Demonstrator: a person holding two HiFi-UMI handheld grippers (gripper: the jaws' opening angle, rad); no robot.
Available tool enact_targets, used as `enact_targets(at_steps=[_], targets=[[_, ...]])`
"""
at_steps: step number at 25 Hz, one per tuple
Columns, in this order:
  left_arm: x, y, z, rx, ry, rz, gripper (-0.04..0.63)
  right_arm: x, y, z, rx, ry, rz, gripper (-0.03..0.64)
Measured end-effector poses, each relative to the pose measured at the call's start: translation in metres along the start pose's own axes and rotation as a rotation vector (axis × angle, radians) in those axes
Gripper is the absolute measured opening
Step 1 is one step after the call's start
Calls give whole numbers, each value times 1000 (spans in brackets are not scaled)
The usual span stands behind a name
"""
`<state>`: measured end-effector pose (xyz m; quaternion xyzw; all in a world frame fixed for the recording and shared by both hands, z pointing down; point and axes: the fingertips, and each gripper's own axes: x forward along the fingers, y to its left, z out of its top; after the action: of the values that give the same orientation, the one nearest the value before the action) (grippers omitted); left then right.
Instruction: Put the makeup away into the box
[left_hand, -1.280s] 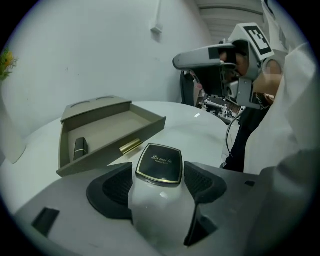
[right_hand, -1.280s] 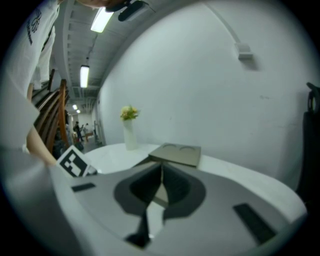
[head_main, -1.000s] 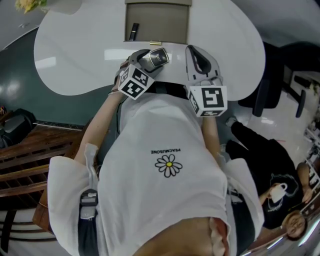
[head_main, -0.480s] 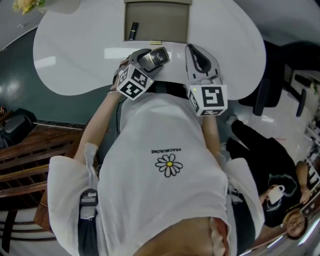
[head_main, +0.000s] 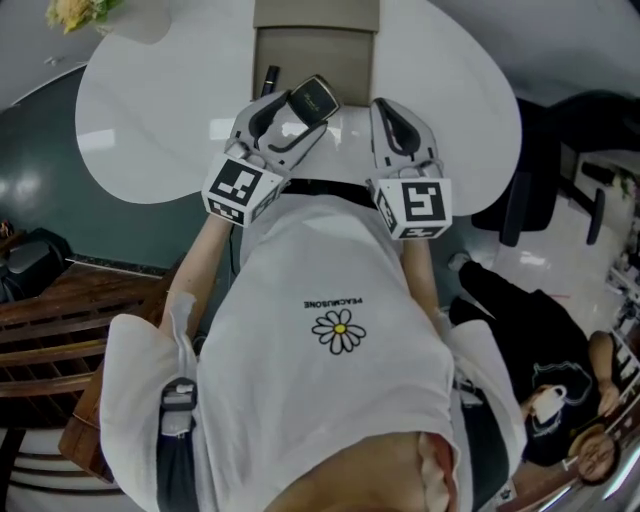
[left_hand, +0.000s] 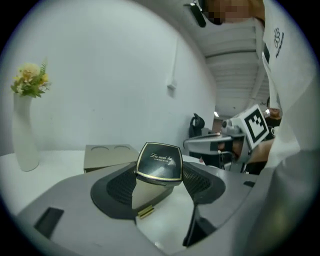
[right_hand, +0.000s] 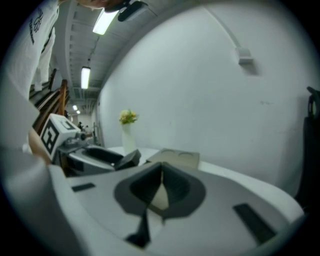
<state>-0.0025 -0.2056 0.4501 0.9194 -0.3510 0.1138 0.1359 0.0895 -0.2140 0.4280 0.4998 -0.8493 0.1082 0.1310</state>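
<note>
Your left gripper (left_hand: 160, 172) clamps its fingers on the compact (left_hand: 160, 161), with the box (left_hand: 106, 156) straight ahead and seemingly a little lower; your right gripper (right_hand: 161, 186) has its fingers together, empty.

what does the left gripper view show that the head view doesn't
Only the left gripper view: the lettering on the compact lid, both pads pressed to its sides, and a small gold piece below it. Only the head view: a slim black tube at the left edge of the box. Both: compact, box, right gripper.
</note>
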Motion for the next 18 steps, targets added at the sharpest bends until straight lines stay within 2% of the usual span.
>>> enact_targets(at_steps=[3,7,12,18], targets=[[-10,8,27,-19,-105,45,307,0,-1,10,-5,-25,2,31],[-22,9,47,-3,-183,77,307,-1,-3,19,-12,-51,7,31],[-27,9,53,5,-221,90,308,-2,-4,24,-21,-65,14,31],[-22,13,52,1,-222,106,308,-4,-10,22,-15,-66,-2,31]])
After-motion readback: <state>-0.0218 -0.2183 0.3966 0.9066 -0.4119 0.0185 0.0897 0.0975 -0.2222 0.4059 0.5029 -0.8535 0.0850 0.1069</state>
